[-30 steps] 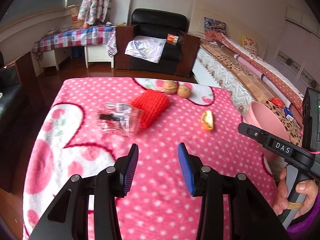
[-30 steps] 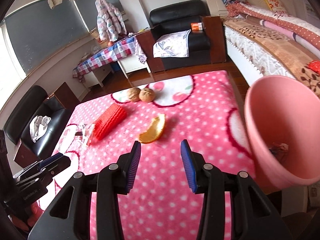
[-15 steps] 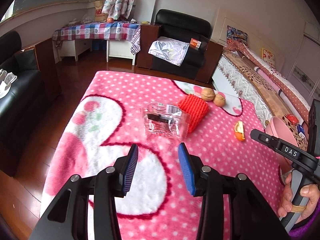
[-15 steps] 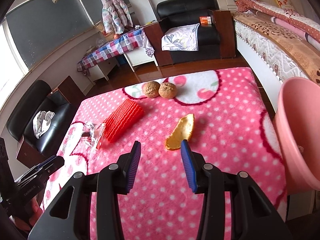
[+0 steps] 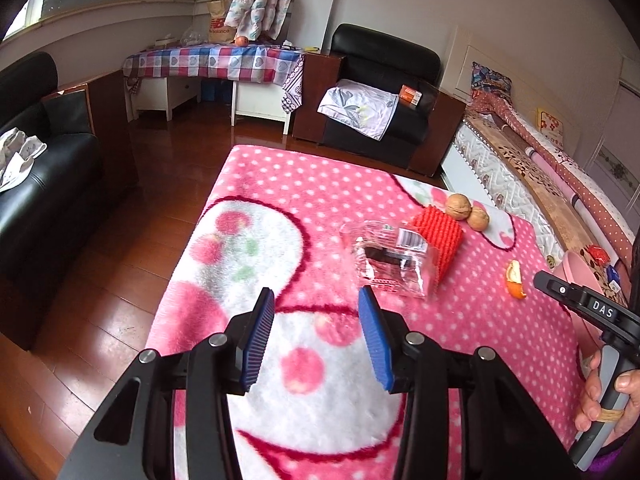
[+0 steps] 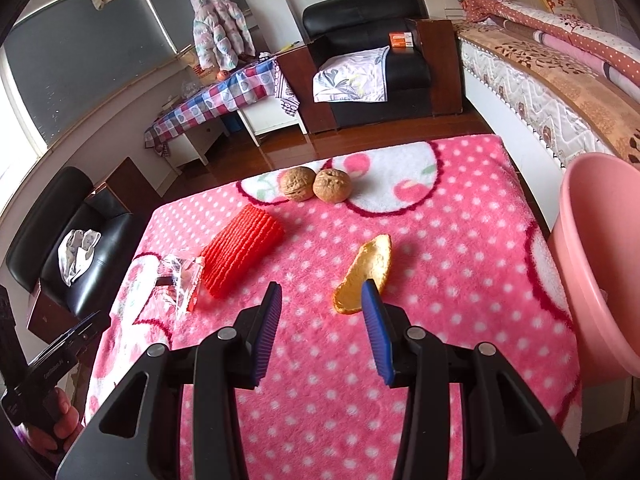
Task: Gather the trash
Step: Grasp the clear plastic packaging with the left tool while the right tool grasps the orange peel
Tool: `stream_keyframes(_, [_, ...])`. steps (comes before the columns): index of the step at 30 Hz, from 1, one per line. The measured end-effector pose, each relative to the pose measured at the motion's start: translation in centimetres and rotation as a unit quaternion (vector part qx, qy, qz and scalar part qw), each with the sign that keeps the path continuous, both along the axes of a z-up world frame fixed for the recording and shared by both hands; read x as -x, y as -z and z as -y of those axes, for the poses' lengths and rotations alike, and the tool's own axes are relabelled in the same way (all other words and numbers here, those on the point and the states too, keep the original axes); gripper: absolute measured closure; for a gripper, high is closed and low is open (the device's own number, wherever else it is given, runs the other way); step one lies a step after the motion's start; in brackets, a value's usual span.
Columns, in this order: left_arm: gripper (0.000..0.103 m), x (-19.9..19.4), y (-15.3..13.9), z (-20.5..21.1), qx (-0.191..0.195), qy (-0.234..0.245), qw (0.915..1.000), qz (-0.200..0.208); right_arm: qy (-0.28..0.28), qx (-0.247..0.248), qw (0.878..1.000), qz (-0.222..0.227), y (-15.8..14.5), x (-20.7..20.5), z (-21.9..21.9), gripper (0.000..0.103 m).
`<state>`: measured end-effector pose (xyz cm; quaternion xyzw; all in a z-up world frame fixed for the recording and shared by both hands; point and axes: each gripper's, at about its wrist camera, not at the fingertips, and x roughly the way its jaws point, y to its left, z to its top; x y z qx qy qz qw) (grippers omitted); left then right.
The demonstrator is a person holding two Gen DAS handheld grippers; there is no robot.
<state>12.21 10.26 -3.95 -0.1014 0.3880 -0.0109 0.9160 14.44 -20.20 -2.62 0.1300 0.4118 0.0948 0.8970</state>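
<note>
Landmark = red knitted pad [image 5: 438, 238] mid-blanket; everything placed relative to it

Left gripper [image 5: 316, 334]: jaws opening, nothing btwn them, over bare pink polka-dot blanket [image 5: 280, 184]. Clear plastic wrapper [image 5: 390, 258] lies touching the pad's near-left side, i.e. ahead and a bit right of the left gripper, just past its right fingertip. Its long axis runs roughly across the gripper's line in the left wrist view, so I'd judge a small swing right + forward is needed before closing. Left hand is clearly the nearer one for it

Right gripper [image 6: 320, 320]: released, jaws apart, empty. Orange peel [image 6: 364, 276] sits to the right of the pad, apart from it, directly ahead of the right gripper; the right fingertip overlaps the peel's near end in the right wrist view, contact can't tell. Peel's long axis runs near-to-far, tilted right, approx along the gripper's pointing line, so jaws would straddle its narrow width. Right hand nearer for this one

Two walnuts [image 6: 316, 186] touching each other, just beyond the pad's far end. Pink plastic bin [image 6: 592, 264] well right of the pad, off the blanket edge

Materials:
- wrapper: thin, crinkly, see-through, barcode label, prob slippery and collapses when pinched
- peel: curved, stiff-ish, pale pith up
- pad: ribbed knit, soft
- walnuts: hard, wrinkled, round
- blanket: fleecy
- gripper pads: blue, ribbed
</note>
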Motion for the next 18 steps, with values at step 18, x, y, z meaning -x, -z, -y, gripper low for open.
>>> stream_keyframes(18, [0.06, -7.8, 3.3, 4.0, 0.019, 0.042, 0.9978, -0.047, 0.036, 0.016, 0.999, -0.014, 1.8, -1.5, 1.0, 0.061])
